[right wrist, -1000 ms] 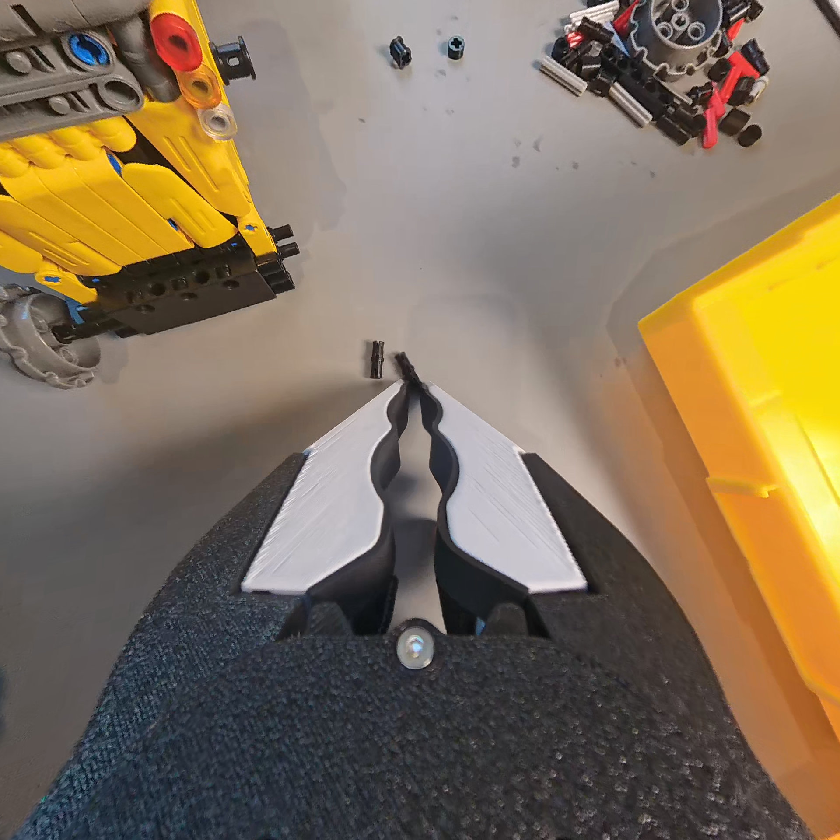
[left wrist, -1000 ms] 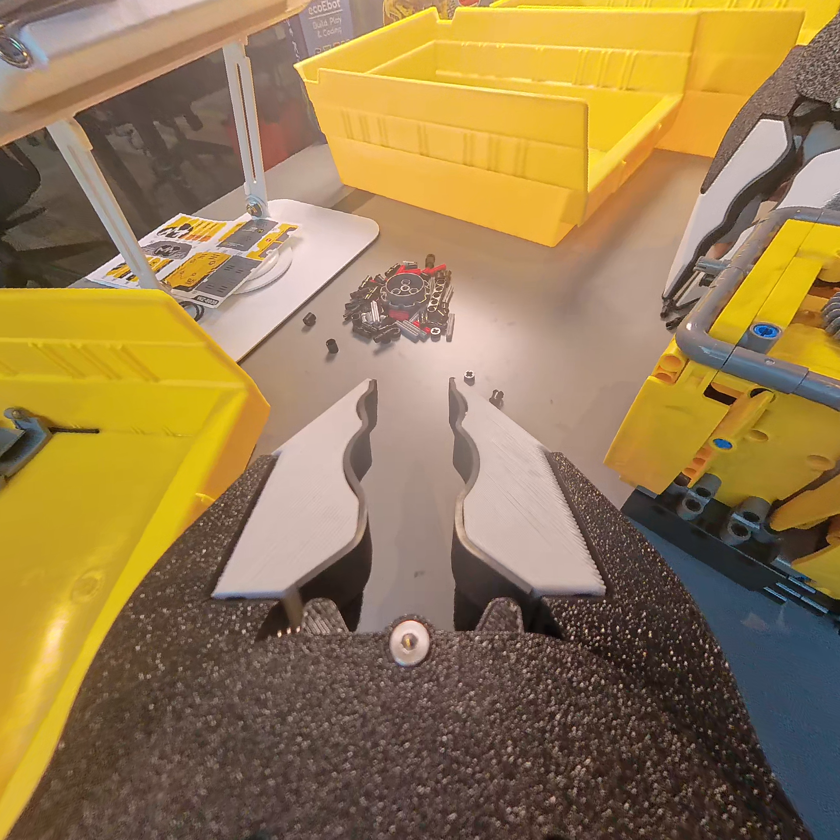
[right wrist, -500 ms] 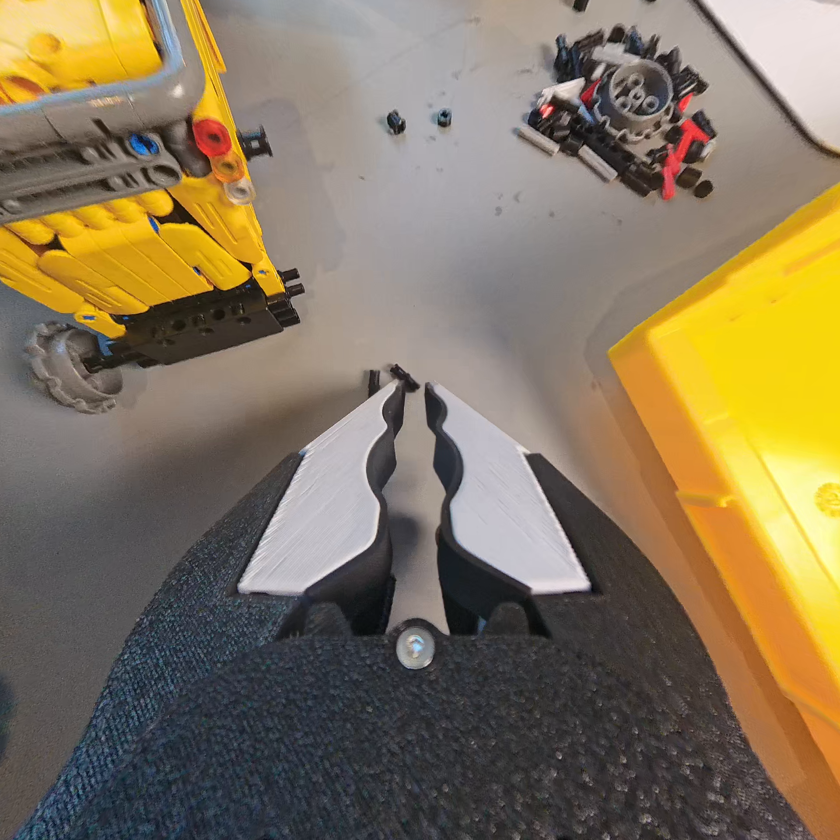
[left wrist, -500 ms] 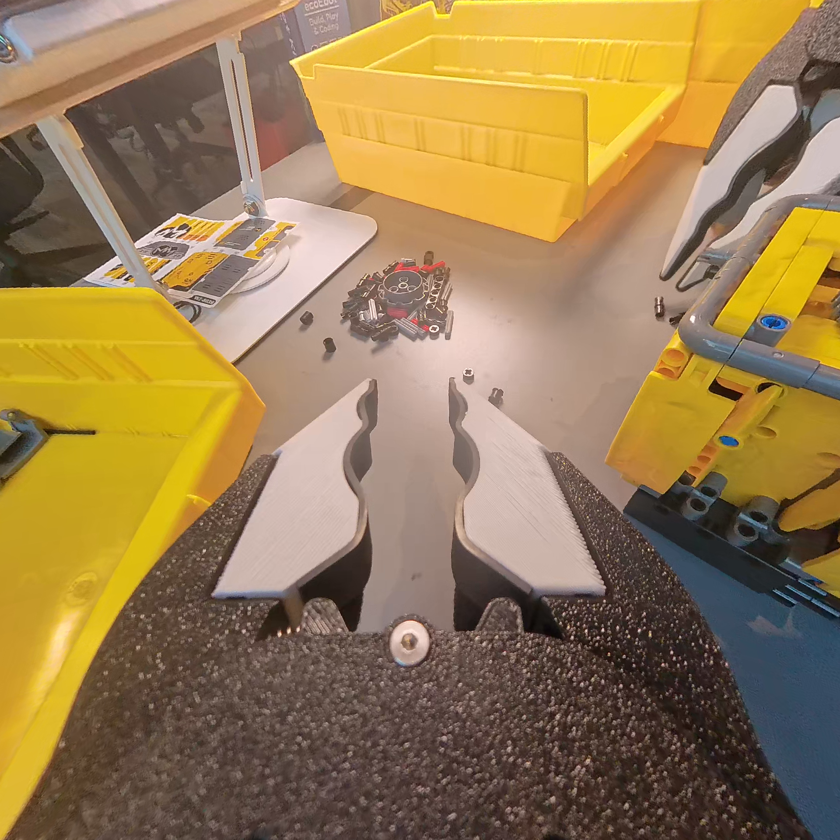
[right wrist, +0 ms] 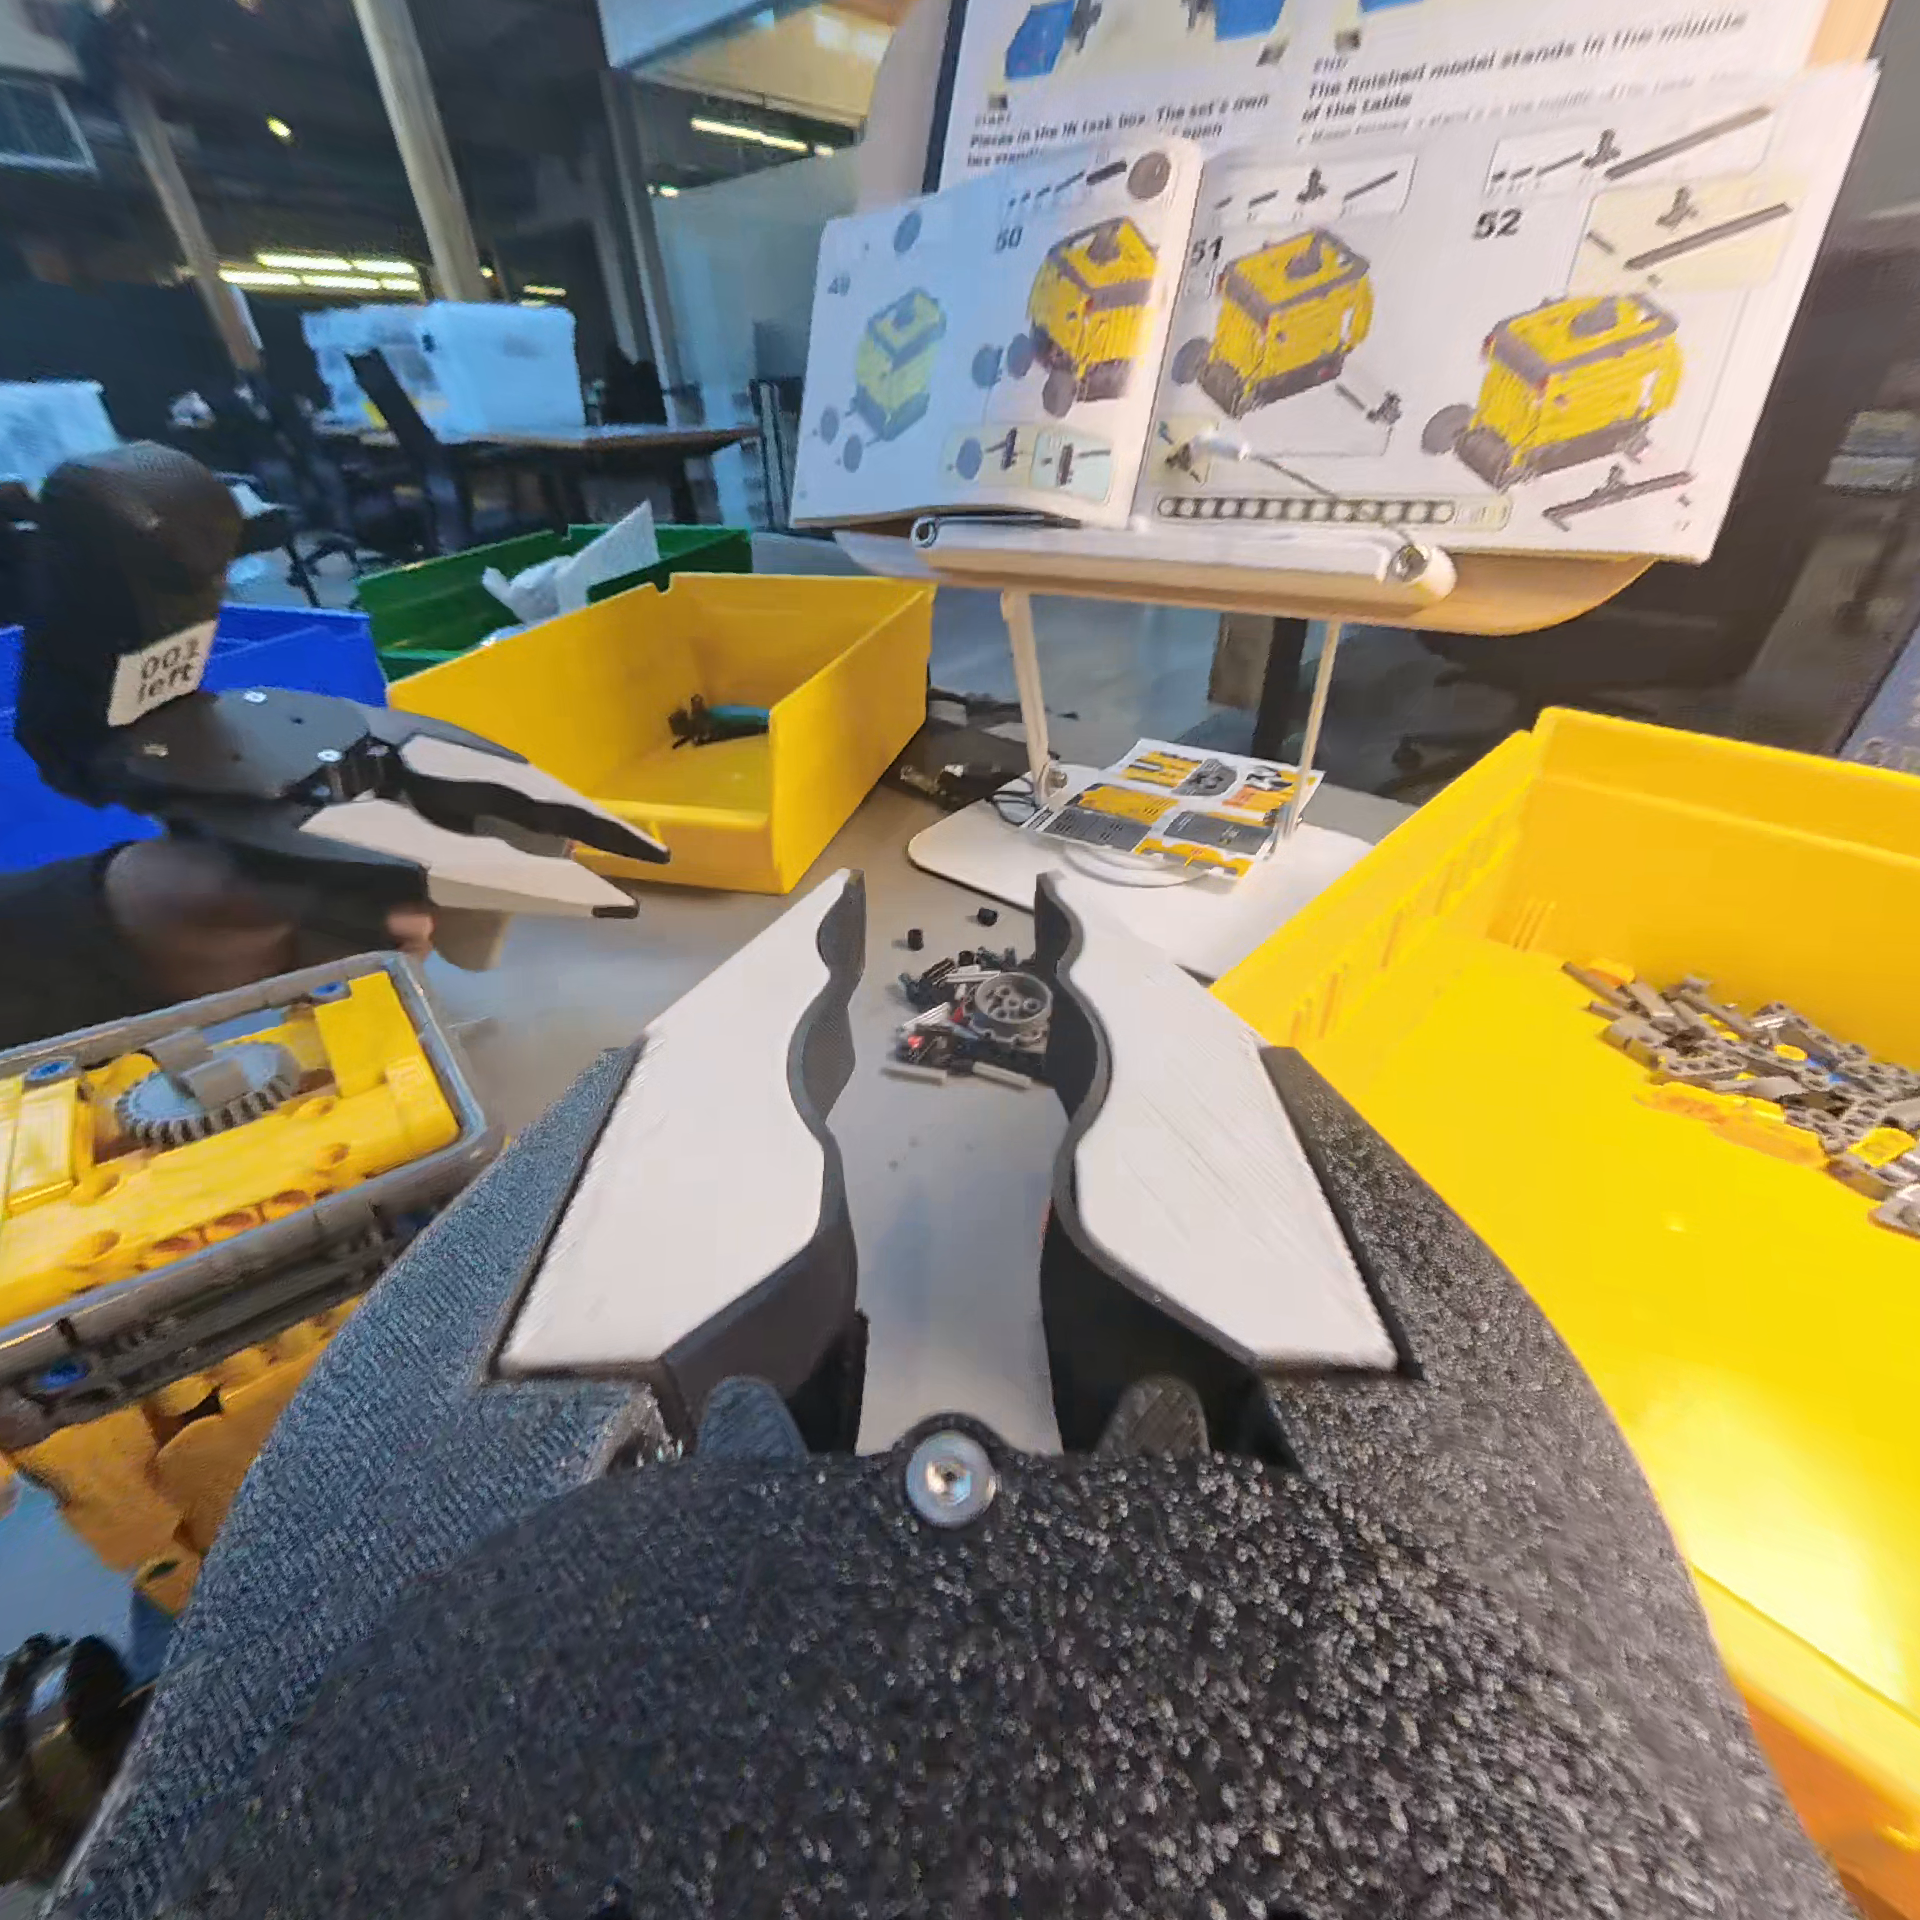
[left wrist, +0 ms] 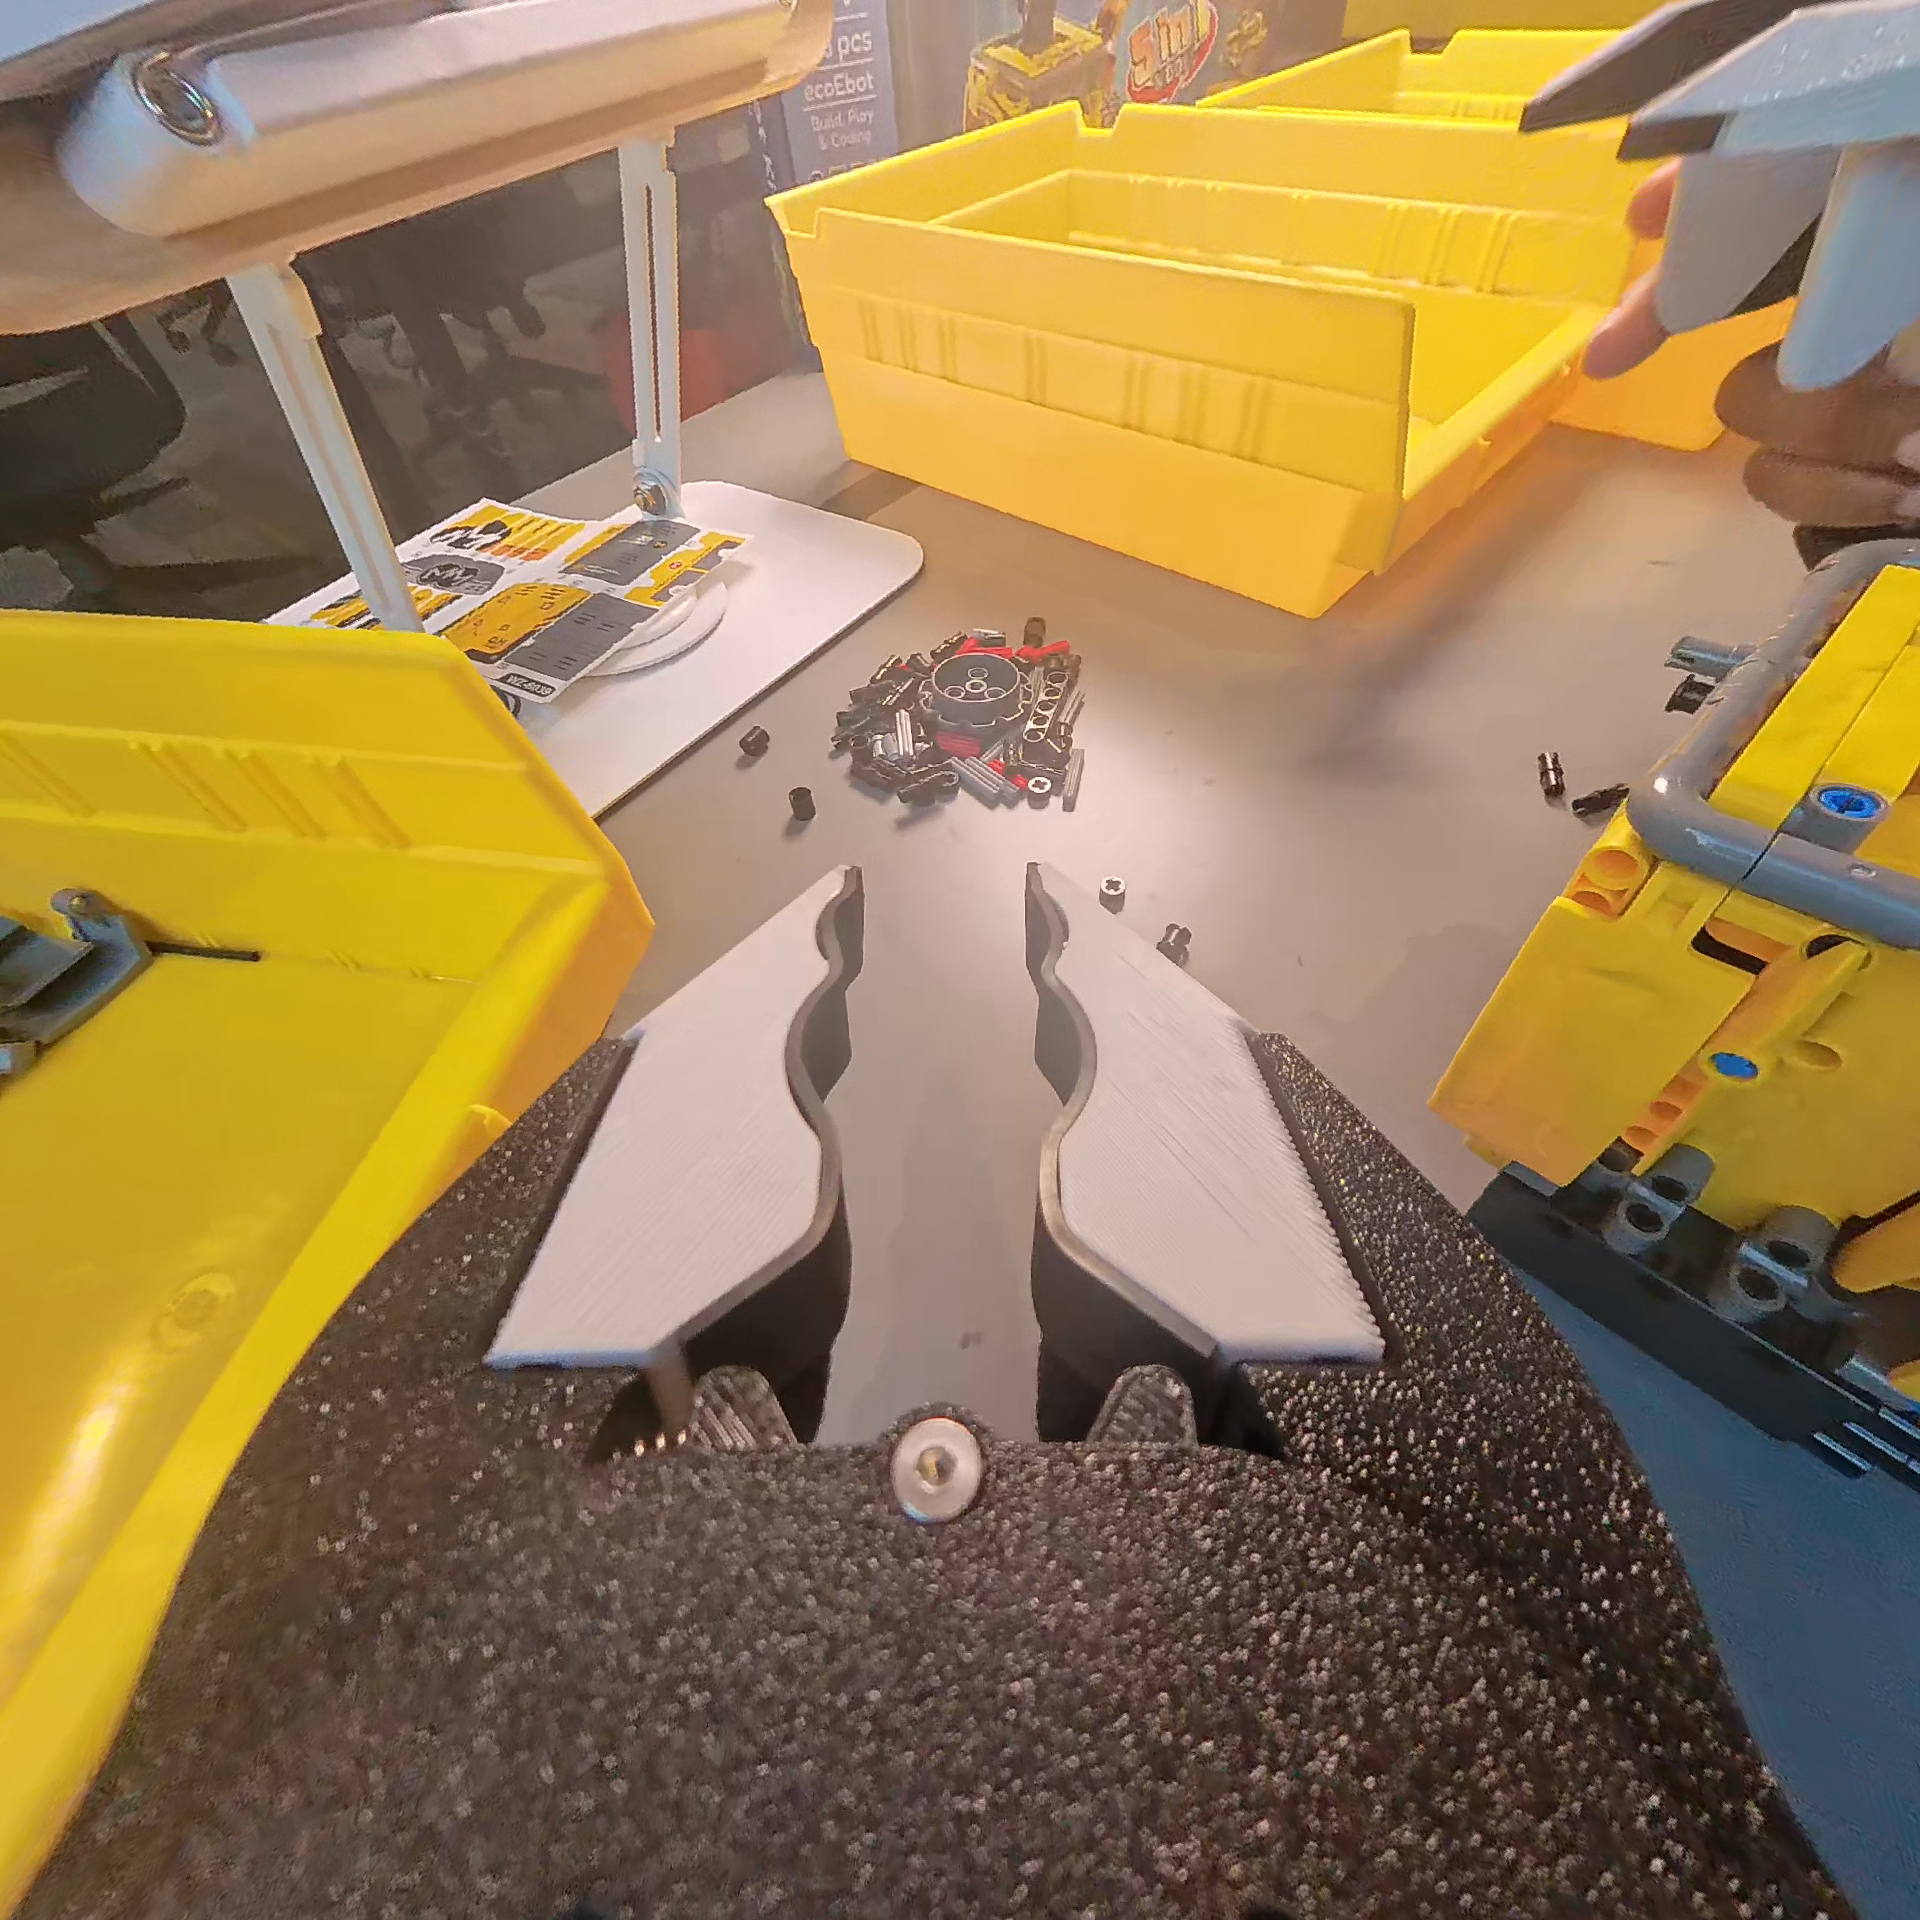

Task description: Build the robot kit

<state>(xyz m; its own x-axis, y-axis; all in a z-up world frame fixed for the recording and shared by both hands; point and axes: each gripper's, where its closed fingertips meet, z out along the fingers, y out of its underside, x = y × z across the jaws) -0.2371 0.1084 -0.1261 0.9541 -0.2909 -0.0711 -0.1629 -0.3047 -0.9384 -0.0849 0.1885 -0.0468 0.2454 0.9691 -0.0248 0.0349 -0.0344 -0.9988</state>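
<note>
My left gripper [left wrist: 940, 894] is open and empty, low over the grey table [left wrist: 1299, 831]. A pile of small black, grey and red parts with a grey wheel hub [left wrist: 961, 727] lies just ahead of it. Two loose black bits [left wrist: 1112, 891] lie by its right finger. My right gripper [right wrist: 948, 904] is open and empty, raised above the table, level with the same pile [right wrist: 977, 1023]. A yellow brick model with a grey frame [left wrist: 1714, 987] stands right of the left gripper and shows lower left in the right wrist view [right wrist: 208, 1143]. Two black pins [left wrist: 1553, 774] lie on the table beside the model.
A yellow bin [left wrist: 260, 935] sits close on the left. Empty yellow bins [left wrist: 1143, 343] stand at the back. A yellow bin with several loose parts [right wrist: 1662, 1039] is on the right. An open instruction booklet on a stand [right wrist: 1247, 343] rises behind the pile. Sticker sheets [left wrist: 561, 592] lie on the stand's base.
My right gripper has opened, left the black pin on the table beside the other pin, and lifted and tilted up to face forward. My left gripper has hardly moved.
</note>
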